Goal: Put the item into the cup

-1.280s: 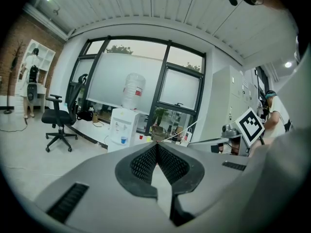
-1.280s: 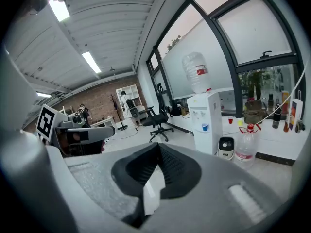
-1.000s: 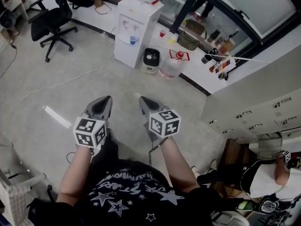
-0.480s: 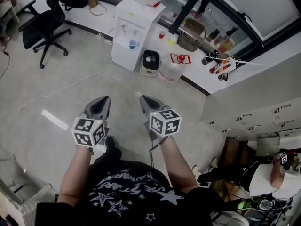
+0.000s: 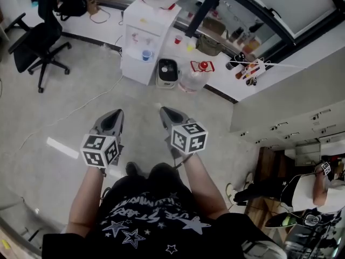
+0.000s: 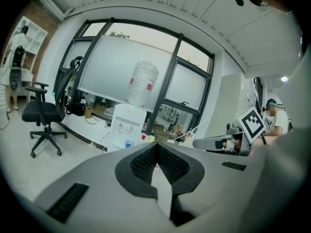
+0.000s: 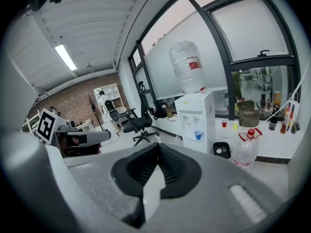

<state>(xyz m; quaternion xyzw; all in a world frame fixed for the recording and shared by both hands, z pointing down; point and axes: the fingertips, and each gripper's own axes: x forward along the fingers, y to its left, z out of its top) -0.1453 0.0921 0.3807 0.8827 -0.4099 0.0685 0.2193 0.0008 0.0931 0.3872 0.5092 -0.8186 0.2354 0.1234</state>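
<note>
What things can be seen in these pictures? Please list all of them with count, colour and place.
water dispenser: one, white, at the window wall, clear bottle on top
blue cup: one, in the dispenser's niche
red cup: one, on the ledge behind
office chair: one, black, floor, far left
small appliance: one, white with dark top, floor beside the dispenser
water jug: one, clear, red cap, floor right of the appliance
left tongs: one, grey, shut, empty
right tongs: one, grey, shut, empty
</note>
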